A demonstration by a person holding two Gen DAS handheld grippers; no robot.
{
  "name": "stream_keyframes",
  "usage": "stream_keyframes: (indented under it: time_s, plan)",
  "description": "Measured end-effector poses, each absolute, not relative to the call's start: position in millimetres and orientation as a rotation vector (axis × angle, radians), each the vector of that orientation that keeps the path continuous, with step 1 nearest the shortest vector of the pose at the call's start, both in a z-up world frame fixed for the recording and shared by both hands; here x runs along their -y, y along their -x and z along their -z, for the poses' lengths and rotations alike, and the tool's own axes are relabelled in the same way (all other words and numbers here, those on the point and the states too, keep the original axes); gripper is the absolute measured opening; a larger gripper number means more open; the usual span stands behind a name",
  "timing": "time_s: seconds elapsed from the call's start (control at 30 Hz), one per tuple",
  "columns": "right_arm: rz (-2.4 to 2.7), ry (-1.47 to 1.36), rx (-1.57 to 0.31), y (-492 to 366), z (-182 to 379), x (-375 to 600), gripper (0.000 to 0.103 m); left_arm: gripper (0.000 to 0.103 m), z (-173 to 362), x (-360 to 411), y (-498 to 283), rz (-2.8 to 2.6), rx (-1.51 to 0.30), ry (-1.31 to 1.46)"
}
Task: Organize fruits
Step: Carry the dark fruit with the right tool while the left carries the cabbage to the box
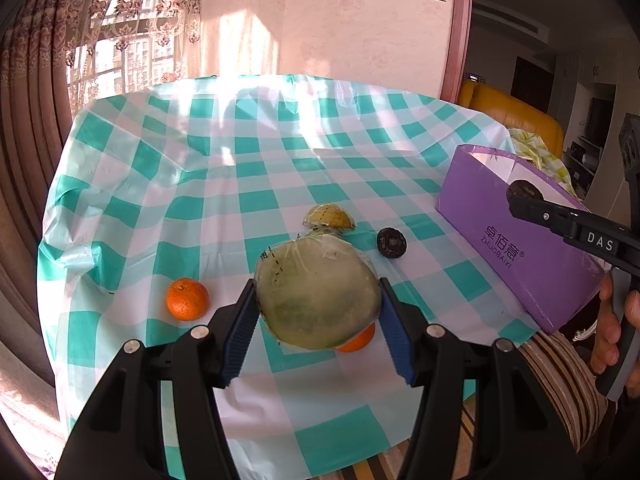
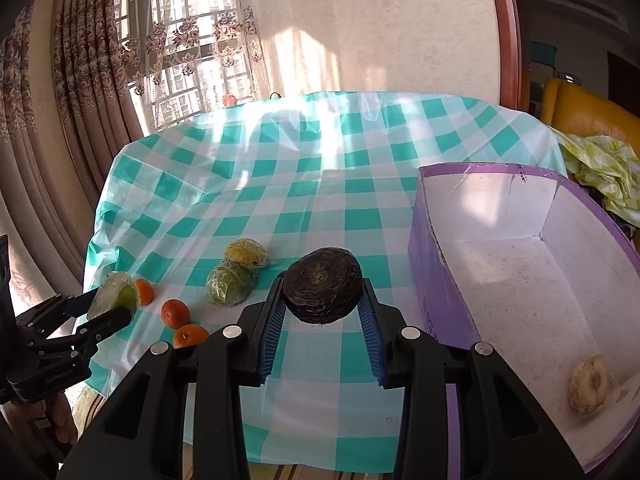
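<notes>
My left gripper (image 1: 318, 312) is shut on a plastic-wrapped green fruit (image 1: 316, 296), held above the checked tablecloth; it also shows in the right wrist view (image 2: 114, 294). My right gripper (image 2: 322, 300) is shut on a dark wrinkled fruit (image 2: 322, 284), just left of the purple box (image 2: 432, 272); that fruit also shows over the box in the left wrist view (image 1: 524, 192). On the cloth lie tangerines (image 1: 187, 299) (image 2: 175, 313) (image 2: 190, 335), wrapped green fruits (image 2: 230, 286) (image 2: 246, 252) and another dark fruit (image 1: 391, 242). A pale fruit (image 2: 590, 384) lies in the box.
The table (image 2: 320, 184) stands against a wall with curtains on the left. A yellow sofa (image 1: 516, 116) and a crumpled yellow-green cloth (image 2: 604, 172) are behind the box. The table's near edge runs just under both grippers.
</notes>
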State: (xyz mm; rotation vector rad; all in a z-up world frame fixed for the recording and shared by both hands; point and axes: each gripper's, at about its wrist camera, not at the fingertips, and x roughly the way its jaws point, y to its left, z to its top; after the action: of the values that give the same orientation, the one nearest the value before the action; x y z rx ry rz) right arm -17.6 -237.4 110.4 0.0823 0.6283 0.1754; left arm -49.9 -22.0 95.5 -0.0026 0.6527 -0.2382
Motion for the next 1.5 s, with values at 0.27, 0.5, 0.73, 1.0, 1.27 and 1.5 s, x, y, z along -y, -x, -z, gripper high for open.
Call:
stream_keyframes:
  time_s: [0.27, 0.5, 0.73, 1.0, 1.27, 1.5]
  plan:
    - [-0.157, -0.108, -0.602, 21.5, -119.6, 254.1, 0.037, 0.058, -107.3, 41.1, 46.3, 0.272, -0.638, -0.028]
    - [-0.132, -0.138, -0.585, 24.5, -123.7, 273.5, 0.037, 0.058, -118.3, 60.0, 42.4, 0.305, -0.624, -0.057]
    - [-0.09, -0.173, -0.563, 27.7, -128.5, 299.8, 0.037, 0.058, -129.2, 83.5, 37.1, 0.346, -0.609, -0.092]
    - [-0.035, -0.211, -0.553, 31.3, -129.5, 333.5, 0.037, 0.058, -144.6, 121.3, 32.6, 0.405, -0.588, -0.144]
    - [0.009, -0.251, -0.55, 35.2, -124.2, 364.5, 0.037, 0.058, -155.2, 168.5, 29.3, 0.48, -0.571, -0.202]
    - [0.049, -0.258, -0.565, 37.7, -118.6, 387.4, 0.037, 0.058, -162.4, 210.0, 27.5, 0.545, -0.559, -0.249]
